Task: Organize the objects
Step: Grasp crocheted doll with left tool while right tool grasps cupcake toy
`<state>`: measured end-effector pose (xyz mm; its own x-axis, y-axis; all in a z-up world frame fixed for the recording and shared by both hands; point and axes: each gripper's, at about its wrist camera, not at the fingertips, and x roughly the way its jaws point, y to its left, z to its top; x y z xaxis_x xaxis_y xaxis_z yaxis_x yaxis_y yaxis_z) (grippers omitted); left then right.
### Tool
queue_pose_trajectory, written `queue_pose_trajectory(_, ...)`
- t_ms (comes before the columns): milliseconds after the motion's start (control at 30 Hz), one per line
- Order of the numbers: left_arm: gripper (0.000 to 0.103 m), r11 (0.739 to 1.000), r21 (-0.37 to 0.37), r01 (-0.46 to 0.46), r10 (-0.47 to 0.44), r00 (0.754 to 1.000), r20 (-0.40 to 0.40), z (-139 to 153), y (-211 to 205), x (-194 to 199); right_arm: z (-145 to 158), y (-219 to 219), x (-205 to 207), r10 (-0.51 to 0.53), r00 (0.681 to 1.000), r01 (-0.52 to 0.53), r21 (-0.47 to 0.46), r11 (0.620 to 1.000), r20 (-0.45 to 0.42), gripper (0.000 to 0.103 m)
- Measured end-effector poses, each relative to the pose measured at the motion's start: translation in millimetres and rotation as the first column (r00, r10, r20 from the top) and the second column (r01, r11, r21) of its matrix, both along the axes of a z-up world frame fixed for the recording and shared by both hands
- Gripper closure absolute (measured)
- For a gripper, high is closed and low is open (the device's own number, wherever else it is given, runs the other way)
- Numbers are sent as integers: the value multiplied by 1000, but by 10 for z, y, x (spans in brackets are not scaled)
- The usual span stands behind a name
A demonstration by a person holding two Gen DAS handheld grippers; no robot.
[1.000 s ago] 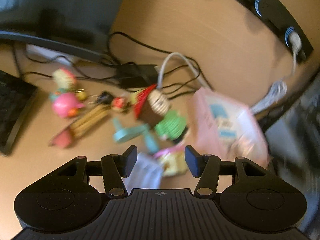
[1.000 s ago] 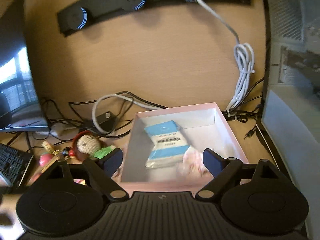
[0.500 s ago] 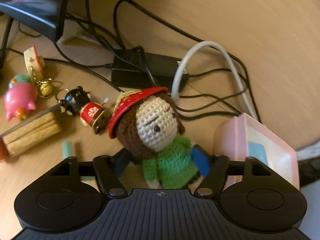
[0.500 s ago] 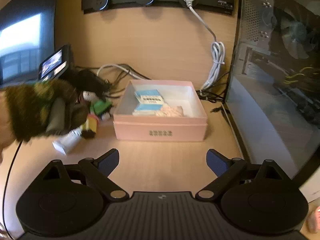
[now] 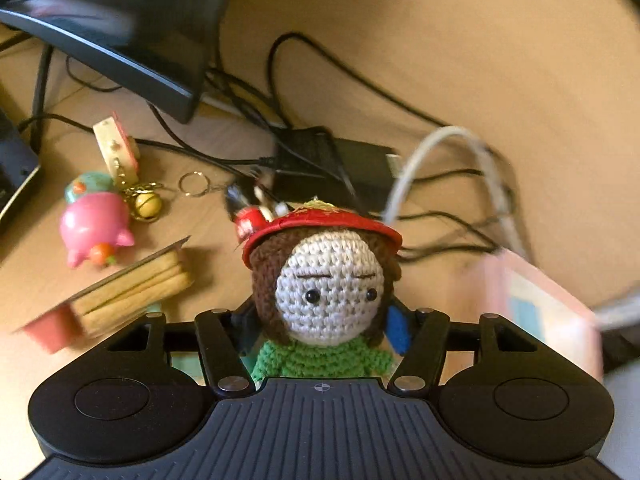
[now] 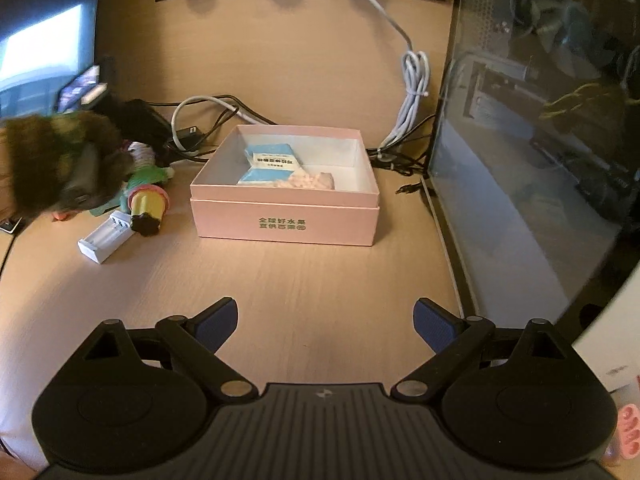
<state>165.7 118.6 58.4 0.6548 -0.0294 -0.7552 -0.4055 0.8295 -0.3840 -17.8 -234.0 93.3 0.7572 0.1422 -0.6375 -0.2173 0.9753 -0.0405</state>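
A crochet doll (image 5: 332, 292) with a red hat, brown hair and green jumper fills the left wrist view. My left gripper (image 5: 320, 328) stands around its head, jaws closing, both pads against the hair. In the right wrist view the doll's green body (image 6: 150, 174) shows under a furry sleeve (image 6: 60, 160). The open pink box (image 6: 284, 220) holds a blue packet (image 6: 268, 166) and a pink item (image 6: 312, 180); its corner (image 5: 536, 308) shows in the left wrist view. My right gripper (image 6: 324, 320) hangs open over bare desk in front of the box.
Left of the doll lie a pink pig toy (image 5: 94, 228), a pack of biscuit sticks (image 5: 128, 296) and a key-ring figure (image 5: 252, 216). Cables and a black adapter (image 5: 332, 160) lie behind. A white charger (image 6: 106, 236) and a cactus toy (image 6: 146, 206) lie left of the box; a glass-sided computer case (image 6: 540, 140) stands right.
My left gripper dropped toward the doll and its jaws now bracket the head. My right gripper drew back from above the pink box to the desk in front of it.
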Motion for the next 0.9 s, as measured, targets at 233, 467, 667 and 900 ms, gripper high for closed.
queue_pose_trajectory(233, 38, 984, 38, 176, -180, 972, 152, 460, 335, -1172, -27, 550, 201, 171, 985, -171, 23, 985, 10, 8)
queue_pose_trajectory(467, 38, 975, 51, 214, -218, 972, 89, 461, 590, -2027, -119, 1475, 460, 355, 933, -352, -55, 934, 63, 13)
queue_pose_trajectory(667, 38, 955, 60, 290, -291, 957, 1, 213, 517, -2430, -375, 2206, 836, 396, 917, -370, -251, 894, 56, 37)
queue_pose_trajectory(900, 38, 912, 45, 409, -407, 913, -39, 142, 367, -2478, -449, 2280, 947, 361, 932, -352, -262, 899, -15, 56)
